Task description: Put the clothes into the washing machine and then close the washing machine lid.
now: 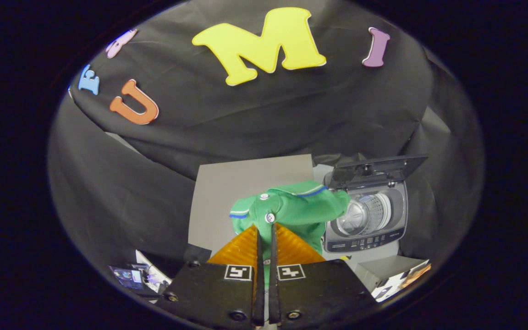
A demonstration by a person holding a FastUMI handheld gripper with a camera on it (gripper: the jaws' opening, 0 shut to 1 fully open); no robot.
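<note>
Gripper [264, 229] fingers pinched nearly closed on green shirt [291, 211] at frame centre, carrying it toward open washing machine [367, 215], right of centre; next, likely, lowering into drum, then closing lid [374, 169].

The shirt [298, 208] is soft matt cloth with small glossy buttons, pinched between the nearly closed fingers of the hand-held gripper [266, 233]. The washer [367, 233] looks like smooth plastic, its drum [365, 213] shiny perforated metal. The counter [218, 192] is matt and smooth.
</note>
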